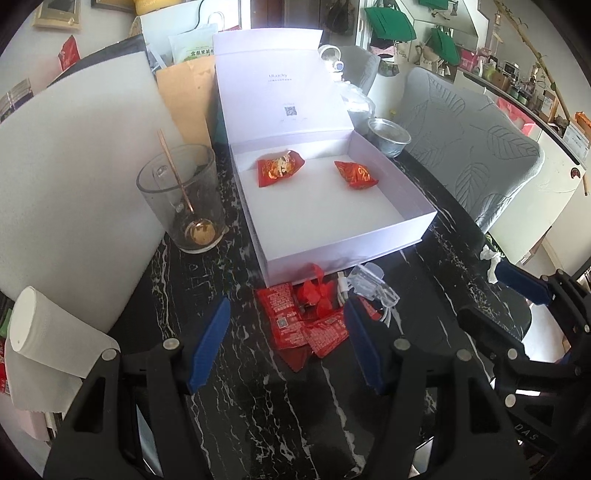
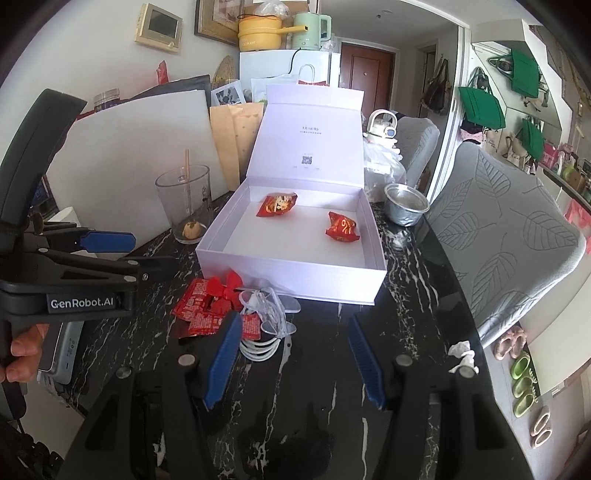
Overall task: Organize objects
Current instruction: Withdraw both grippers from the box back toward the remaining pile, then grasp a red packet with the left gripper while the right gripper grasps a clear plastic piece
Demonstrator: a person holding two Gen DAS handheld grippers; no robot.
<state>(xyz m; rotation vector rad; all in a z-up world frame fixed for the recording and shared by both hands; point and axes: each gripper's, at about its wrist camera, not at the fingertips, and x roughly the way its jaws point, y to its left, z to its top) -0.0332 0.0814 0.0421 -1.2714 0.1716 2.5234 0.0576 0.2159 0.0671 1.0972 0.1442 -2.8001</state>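
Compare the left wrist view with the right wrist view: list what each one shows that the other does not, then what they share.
Only the left wrist view shows the paper towel roll at the table's left edge.

Only the right wrist view shows the yellow cooker, the green kettle and the slippers on the floor.

Both show the open white box holding two red packets, the red packet pile before it, the glass cup, and both hand-held grippers, open: left, right.
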